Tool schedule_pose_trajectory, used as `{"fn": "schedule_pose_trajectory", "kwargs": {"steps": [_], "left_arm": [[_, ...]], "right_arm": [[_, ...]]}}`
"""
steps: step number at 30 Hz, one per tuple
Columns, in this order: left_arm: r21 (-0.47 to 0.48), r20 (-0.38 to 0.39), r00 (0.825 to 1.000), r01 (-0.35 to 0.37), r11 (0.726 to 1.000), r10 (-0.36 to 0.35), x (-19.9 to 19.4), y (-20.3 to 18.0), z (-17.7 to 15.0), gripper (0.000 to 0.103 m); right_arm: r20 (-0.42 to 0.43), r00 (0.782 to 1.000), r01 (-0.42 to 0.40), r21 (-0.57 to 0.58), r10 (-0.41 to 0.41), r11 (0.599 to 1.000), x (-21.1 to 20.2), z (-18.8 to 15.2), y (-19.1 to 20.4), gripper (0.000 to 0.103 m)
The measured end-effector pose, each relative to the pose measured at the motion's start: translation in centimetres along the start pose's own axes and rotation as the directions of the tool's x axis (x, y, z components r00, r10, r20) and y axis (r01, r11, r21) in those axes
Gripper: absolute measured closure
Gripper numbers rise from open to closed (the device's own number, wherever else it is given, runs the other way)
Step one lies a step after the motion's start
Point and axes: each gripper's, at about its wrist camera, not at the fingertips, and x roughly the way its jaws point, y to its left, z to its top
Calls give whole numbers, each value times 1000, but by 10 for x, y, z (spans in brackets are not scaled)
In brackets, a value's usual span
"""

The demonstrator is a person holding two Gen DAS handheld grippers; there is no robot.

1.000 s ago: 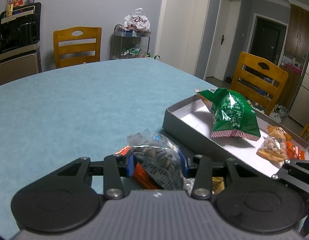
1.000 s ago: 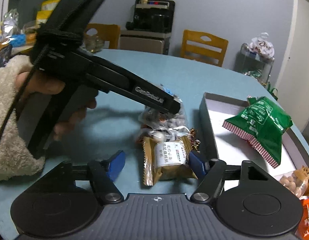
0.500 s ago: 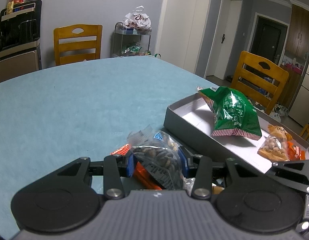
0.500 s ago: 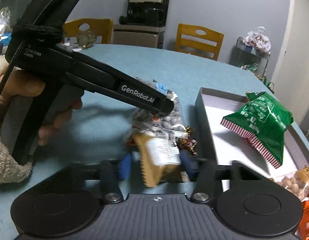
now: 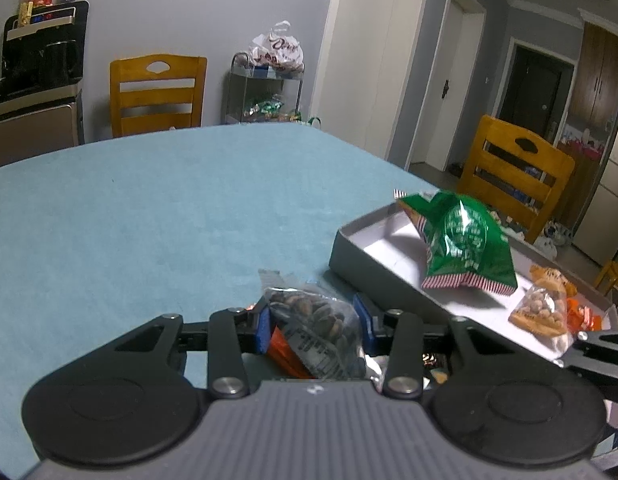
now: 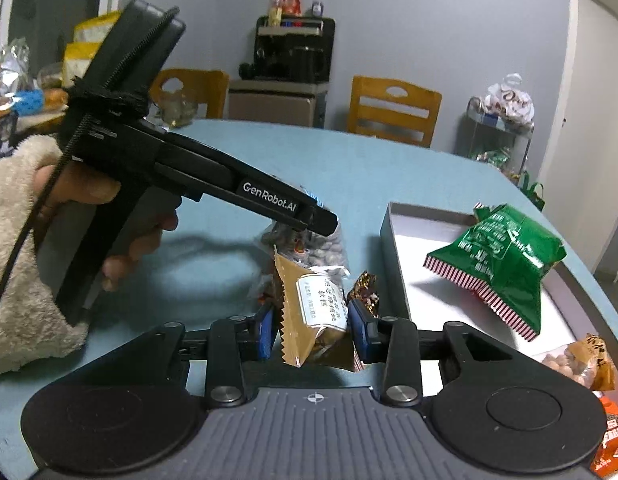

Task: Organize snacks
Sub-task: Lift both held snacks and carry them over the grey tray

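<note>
Left gripper (image 5: 313, 326) held low and level over the teal counter (image 5: 149, 220), blue fingers (image 5: 263, 328) clamped on a clear bag of seeds (image 5: 317, 324). Right gripper (image 6: 313, 330) likewise low, fingers pinching a tan wrapped snack (image 6: 313, 312) upright, just left of the grey box (image 6: 393, 256). Left hand (image 6: 109, 216) wrapped around its pistol grip, barrel angled down toward the snacks.

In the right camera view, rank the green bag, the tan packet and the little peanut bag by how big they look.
1. green bag
2. tan packet, though it sits nearer the camera, between the right gripper fingers
3. peanut bag, partly hidden, so unsure
</note>
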Motion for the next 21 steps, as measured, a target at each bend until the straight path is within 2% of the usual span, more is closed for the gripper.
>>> {"fn": "schedule_pose_trajectory", "kwargs": {"steps": [8,12,17,21], "left_arm": [[-66,53,998,19,998,-15,-16,16,10,68],[-46,-11,1000,10,999,-10,-9,17,8,68],[-12,-31,999,9,1000,-10,-7,12,5,67],[29,-81,996,-24,999,27,0,8,2,66]], "right_arm": [[50,999,-1,26,-1,1000,-23,4,-4,65],[49,999,-4,34,2,999,-26,1,-6,65],[41,999,-9,42,7,999,-26,-3,-7,66],[34,999,-12,45,10,999,-25,-3,-7,66]]}}
